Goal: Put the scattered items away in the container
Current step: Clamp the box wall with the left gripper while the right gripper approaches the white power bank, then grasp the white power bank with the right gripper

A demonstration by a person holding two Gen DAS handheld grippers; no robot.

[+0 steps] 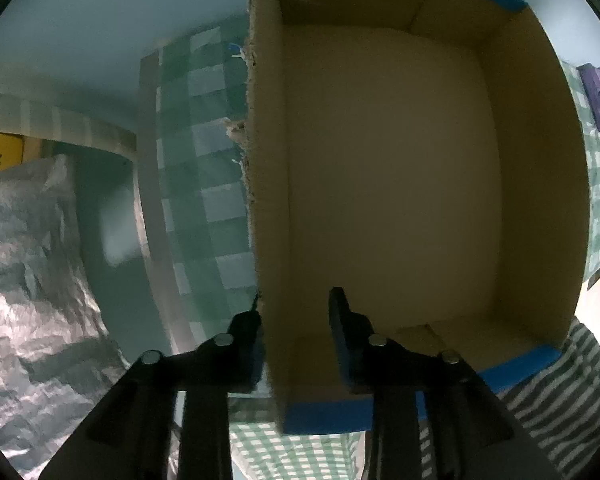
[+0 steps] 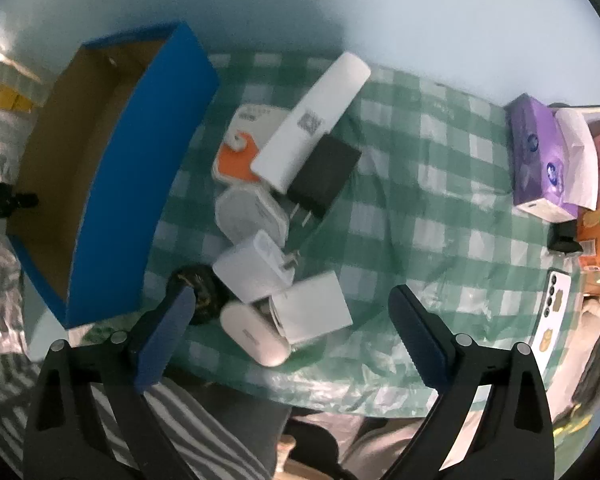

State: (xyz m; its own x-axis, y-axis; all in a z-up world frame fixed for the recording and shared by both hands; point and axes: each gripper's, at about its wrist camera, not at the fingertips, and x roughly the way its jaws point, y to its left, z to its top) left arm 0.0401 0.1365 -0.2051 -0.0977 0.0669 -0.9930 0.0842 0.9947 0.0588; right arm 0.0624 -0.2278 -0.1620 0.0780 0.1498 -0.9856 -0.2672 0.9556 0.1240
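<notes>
Left gripper [image 1: 296, 312]: its fingers straddle the left wall of the blue cardboard box with the brown inside [image 1: 392, 184]; one finger lies outside the wall, the other inside; the wall sits in the gap, though whether both pads press on it I cannot tell, the near part being dark.

Right gripper [image 2: 288, 312]: jaws spread wide, nothing between them; it hangs over the near edge of the table, tilted down toward the pile.

Container: the blue cardboard box [image 2: 112, 168] lies at the left edge of the green-and-white checked tablecloth [image 2: 440, 208], its open top up; nothing shows inside it.

Scattered items: huddled mid-table, just right of the box; a long white rounded power bank [image 2: 312, 120] leans across a black plug adapter [image 2: 326, 178] and an orange-and-white card [image 2: 240, 148]; nearer lie a white cube charger [image 2: 252, 268], a white square charger [image 2: 316, 310], a white oval case [image 2: 254, 334] and a small black round object [image 2: 198, 292].

Right edge of the table: a purple tissue pack [image 2: 536, 160]; a white phone [image 2: 554, 312] at the near right corner.
</notes>
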